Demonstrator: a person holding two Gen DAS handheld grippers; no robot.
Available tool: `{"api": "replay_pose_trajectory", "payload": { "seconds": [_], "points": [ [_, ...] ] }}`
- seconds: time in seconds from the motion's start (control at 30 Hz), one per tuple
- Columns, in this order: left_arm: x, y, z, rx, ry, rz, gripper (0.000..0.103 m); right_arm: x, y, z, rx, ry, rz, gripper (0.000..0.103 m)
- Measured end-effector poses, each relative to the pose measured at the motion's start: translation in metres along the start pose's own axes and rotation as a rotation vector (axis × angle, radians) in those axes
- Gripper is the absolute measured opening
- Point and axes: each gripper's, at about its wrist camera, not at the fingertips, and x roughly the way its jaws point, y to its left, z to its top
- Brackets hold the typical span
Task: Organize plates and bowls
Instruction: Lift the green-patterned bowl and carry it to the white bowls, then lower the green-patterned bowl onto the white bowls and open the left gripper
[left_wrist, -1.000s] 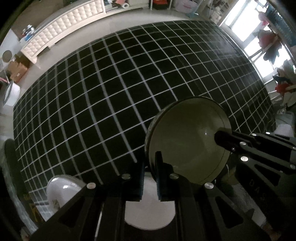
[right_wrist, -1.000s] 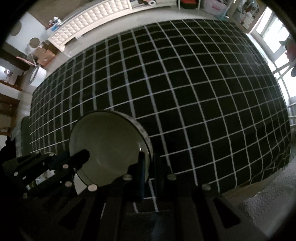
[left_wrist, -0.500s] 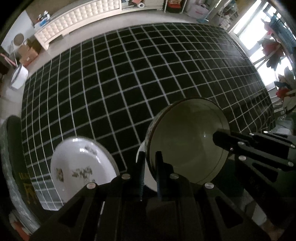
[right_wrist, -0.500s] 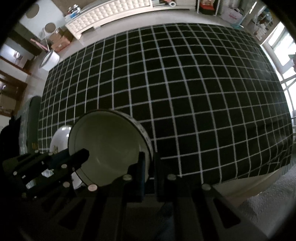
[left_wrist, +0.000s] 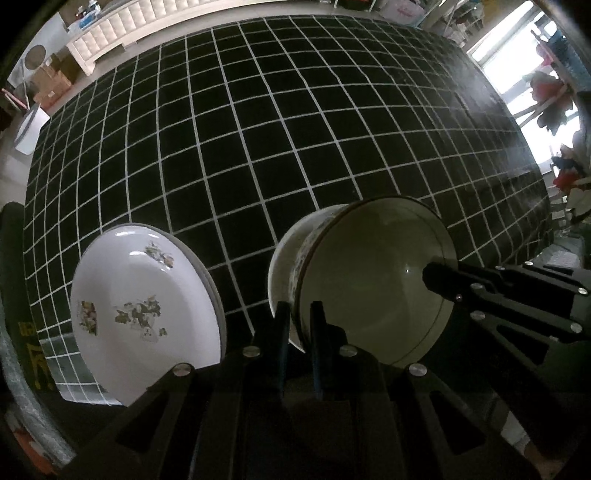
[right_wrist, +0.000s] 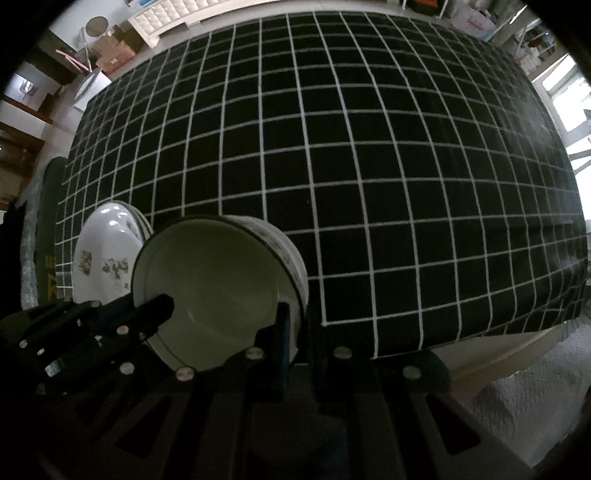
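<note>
Vs 1 s ago, floral plate stack (left_wrist: 144, 306) now in full view, on black grid tablecloth (left_wrist: 280, 122) by near-left edge. Bowl (left_wrist: 373, 280) raised over cloth, tipped on edge, w/ left gripper (left_wrist: 297, 321) & right gripper (right_wrist: 293, 325) each clamped on opposite rims. Tufted white bench (left_wrist: 122, 29) beyond table.

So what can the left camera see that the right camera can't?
Only the left wrist view shows the bright window with hanging clothes at right. Only the right wrist view shows the tablecloth's near edge and pale carpet below. Both show the bowl gripped on opposite rims by the left gripper and right gripper, the flowered plate stack beside it, and the black grid tablecloth.
</note>
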Motion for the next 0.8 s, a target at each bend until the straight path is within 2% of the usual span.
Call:
{"api": "replay_pose_trajectory", "payload": {
  "seconds": [0.27, 0.5, 0.8],
  "points": [
    [0.009, 0.006, 0.0, -0.013, 0.002, -0.001, 0.01, 0.018, 0.0, 0.004, -0.003, 0.021, 0.012, 0.011],
    [0.01, 0.003, 0.0, 0.002, 0.0, 0.035, 0.011, 0.021, 0.007, 0.008, -0.031, 0.012, -0.023, 0.011],
    [0.006, -0.004, -0.002, 0.018, -0.019, 0.058, 0.011, 0.021, 0.005, 0.005, -0.035, 0.005, -0.01, 0.011]
  ]
}}
